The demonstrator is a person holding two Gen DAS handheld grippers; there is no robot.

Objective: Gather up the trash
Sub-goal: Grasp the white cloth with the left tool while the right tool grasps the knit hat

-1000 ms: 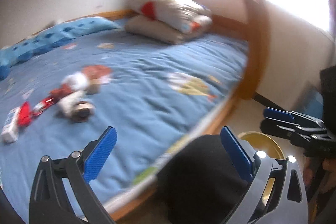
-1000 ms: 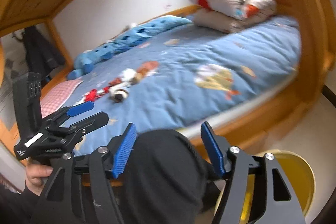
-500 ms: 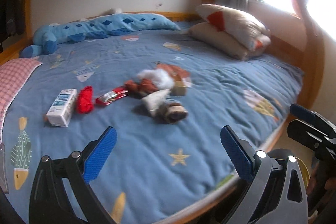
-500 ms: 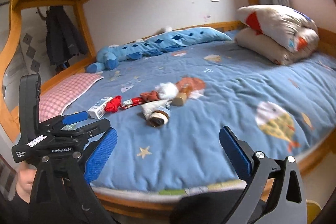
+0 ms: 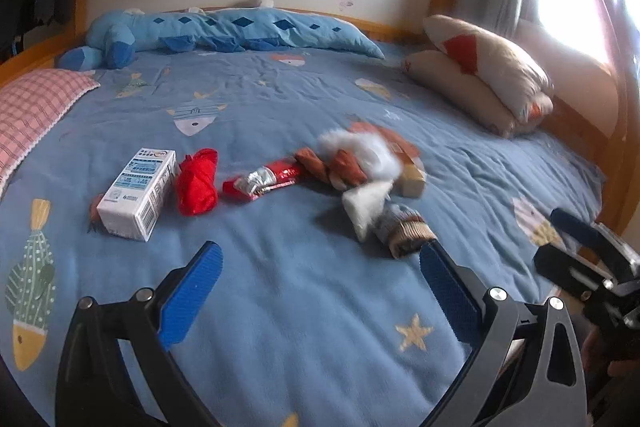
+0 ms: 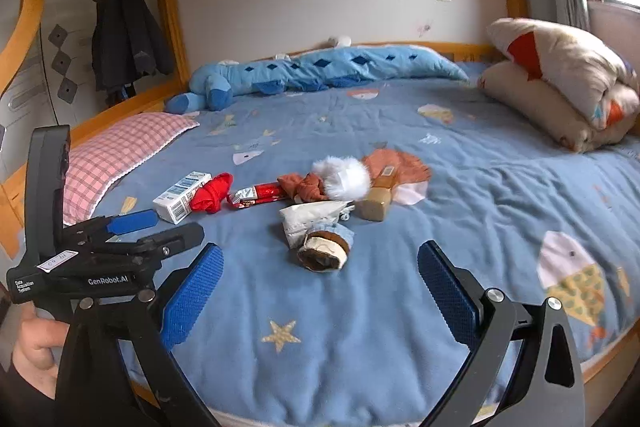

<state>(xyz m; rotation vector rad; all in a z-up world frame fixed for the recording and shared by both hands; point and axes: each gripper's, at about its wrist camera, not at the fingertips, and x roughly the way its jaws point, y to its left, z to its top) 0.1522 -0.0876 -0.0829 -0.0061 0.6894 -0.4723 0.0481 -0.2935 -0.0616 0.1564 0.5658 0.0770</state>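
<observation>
Hand-held gripper on our right [image 6: 318,287], spread wide and empty, faces the crumpled paper cup [image 6: 323,250] lying at twelve o'clock, nearer than our left hand-held gripper [image 5: 320,293], likewise released.

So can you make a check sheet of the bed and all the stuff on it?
Surface: blue fish-print blanket, rumpled.
Job's things: white carton, red wad, red foil wrapper, paper cup, tissue, all mid-bed.
Clutter: white fluff, tan block.
Grippers: left gripper and right gripper empty, jaws wide.
Cables: nothing seen.
Surroundings: pink checked pillow, blue plush, folded quilt, hanging coat.
</observation>
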